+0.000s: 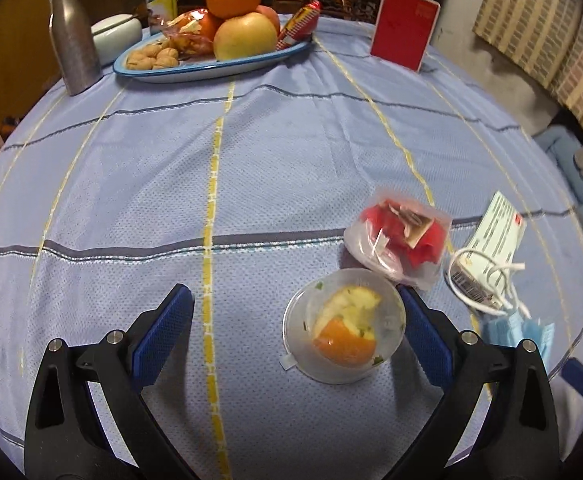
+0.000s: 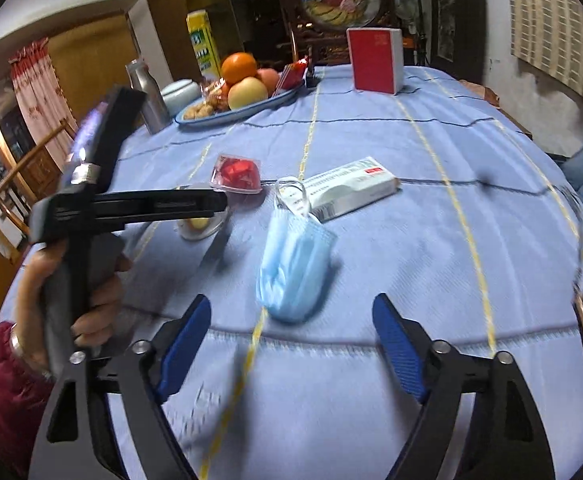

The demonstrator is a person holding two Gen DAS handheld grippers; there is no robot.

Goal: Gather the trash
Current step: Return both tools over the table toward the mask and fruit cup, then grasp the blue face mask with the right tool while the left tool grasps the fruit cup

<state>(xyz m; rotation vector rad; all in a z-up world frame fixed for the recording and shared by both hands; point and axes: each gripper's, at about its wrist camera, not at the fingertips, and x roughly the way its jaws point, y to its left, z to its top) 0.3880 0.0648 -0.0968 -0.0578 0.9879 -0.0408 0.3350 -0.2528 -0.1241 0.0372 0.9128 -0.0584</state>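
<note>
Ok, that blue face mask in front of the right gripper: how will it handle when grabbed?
Probably floppy: the blue face mask lies crumpled and folded on the tablecloth. Likely very light, being thin pleated fabric. Its ear loop rests against the medicine box, so it may drag that.

Both hand-held grippers are angled down with jaws spread wide and nothing clamped. Left hand-held gripper (image 1: 295,328) is gripped by a hand (image 2: 87,292) in a maroon sleeve (image 2: 3,392); right hand-held gripper (image 2: 291,344) is a bit blurry.
</note>
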